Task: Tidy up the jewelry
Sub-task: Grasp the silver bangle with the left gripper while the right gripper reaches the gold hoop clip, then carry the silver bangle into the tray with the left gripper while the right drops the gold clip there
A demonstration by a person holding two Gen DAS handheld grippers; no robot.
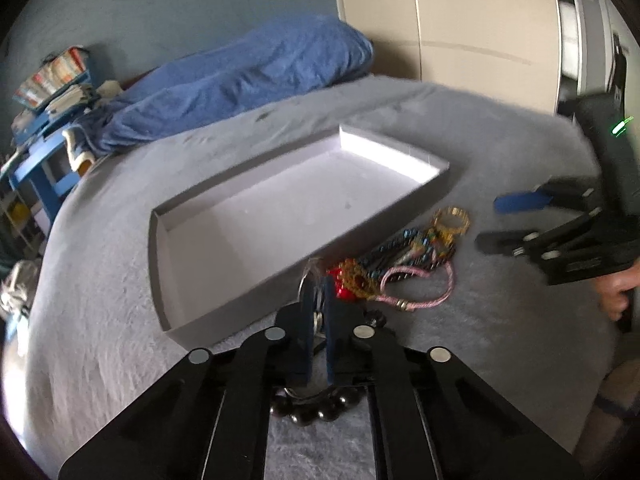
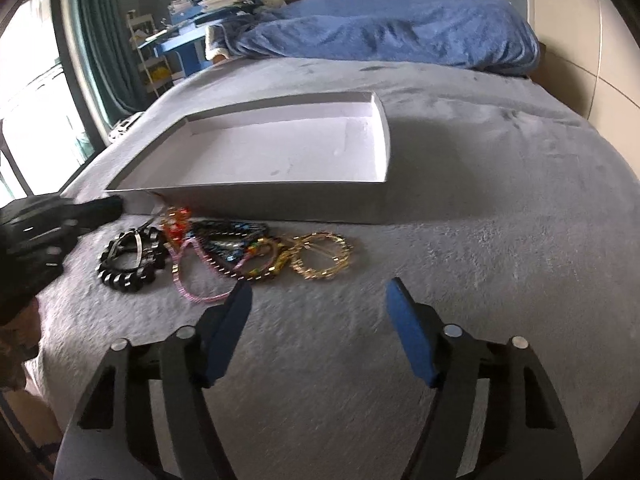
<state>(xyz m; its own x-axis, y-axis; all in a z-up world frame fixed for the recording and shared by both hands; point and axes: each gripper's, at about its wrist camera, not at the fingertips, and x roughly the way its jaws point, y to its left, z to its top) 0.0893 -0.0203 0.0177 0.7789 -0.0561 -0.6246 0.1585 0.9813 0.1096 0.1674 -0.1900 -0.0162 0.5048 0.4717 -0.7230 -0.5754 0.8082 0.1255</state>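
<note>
Jewelry pile (image 2: 240, 252) on the bed (image 2: 480, 280), just beside the near wall of the box (image 2: 280, 204). All light and floppy: black beads (image 2: 132, 260), pink cord (image 2: 192, 280), gold hoops (image 2: 320, 256). Probably tangled, so lifting one may drag the rest. Best to pinch one loop on its free outer side, gently. Thin bits likely to slip or snap.

Left gripper (image 1: 318, 284): almost closed, seemingly pinching a small silver piece (image 1: 319, 319), right by the box's near wall, above the black beads. Right gripper (image 2: 318, 292): wide open, holding nothing, hovering over the bed near the gold hoops.

Box empty, with low walls and lots of room inside. Lift over the wall without bumping it. Light box, likely to slide on the soft bed. Bed edge close on the left side, far away on the right.
</note>
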